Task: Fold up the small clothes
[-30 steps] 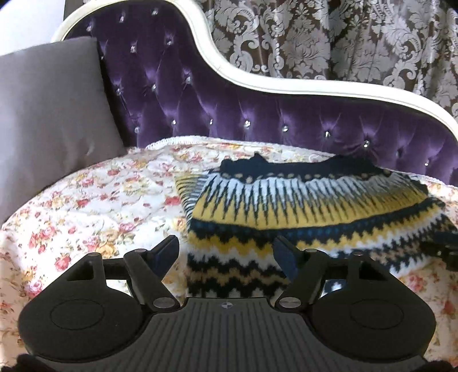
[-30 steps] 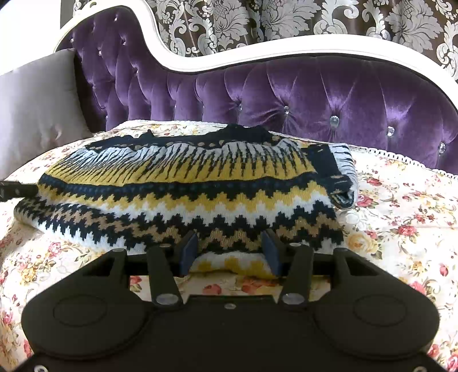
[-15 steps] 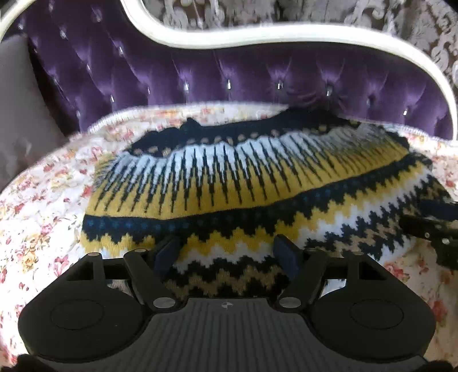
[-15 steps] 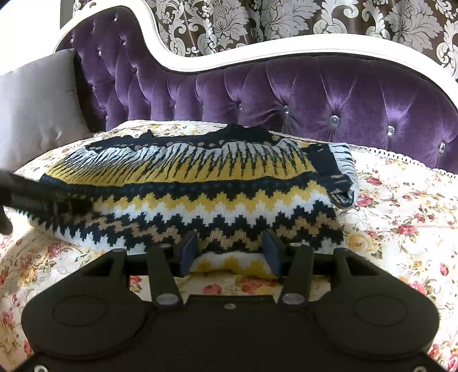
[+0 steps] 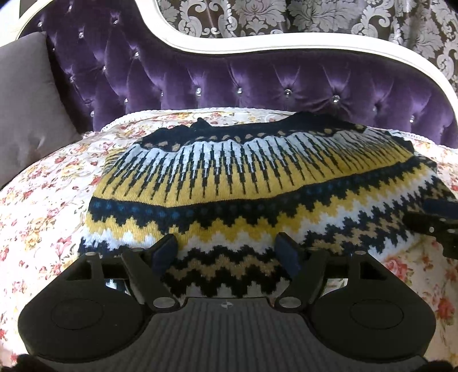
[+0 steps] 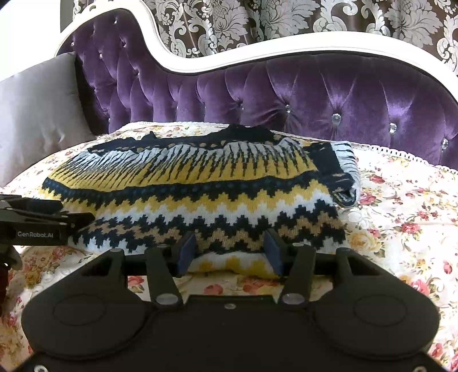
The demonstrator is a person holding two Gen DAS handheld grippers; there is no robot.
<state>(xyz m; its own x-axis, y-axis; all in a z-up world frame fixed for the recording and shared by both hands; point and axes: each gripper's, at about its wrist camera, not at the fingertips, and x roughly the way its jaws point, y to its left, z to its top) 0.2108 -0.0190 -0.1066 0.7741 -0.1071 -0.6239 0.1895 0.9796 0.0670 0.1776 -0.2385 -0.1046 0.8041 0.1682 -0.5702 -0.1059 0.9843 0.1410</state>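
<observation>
A knitted sweater [image 5: 252, 183] with yellow, white, navy and tan zigzag bands lies folded on the floral bedspread [image 5: 45, 200]; it also shows in the right wrist view [image 6: 200, 186]. My left gripper [image 5: 227, 249] is open, its fingers straddling the sweater's near hem at the left part. My right gripper [image 6: 229, 249] is open around the near hem toward the right end, where a folded sleeve [image 6: 343, 174] lies. Each gripper shows in the other's view: the right gripper at the right edge [image 5: 435, 226], the left gripper at the left edge [image 6: 37, 223].
The bedspread covers a seat with a purple tufted backrest [image 6: 315, 88] and white frame [image 5: 257, 48]. A grey cushion [image 5: 25, 108] leans at the left. Patterned curtains [image 6: 286, 20] hang behind. Bedspread lies bare right of the sweater [image 6: 406, 217].
My left gripper has swung right and moved in onto the sweater's near hem. My right gripper has stayed still at the hem.
</observation>
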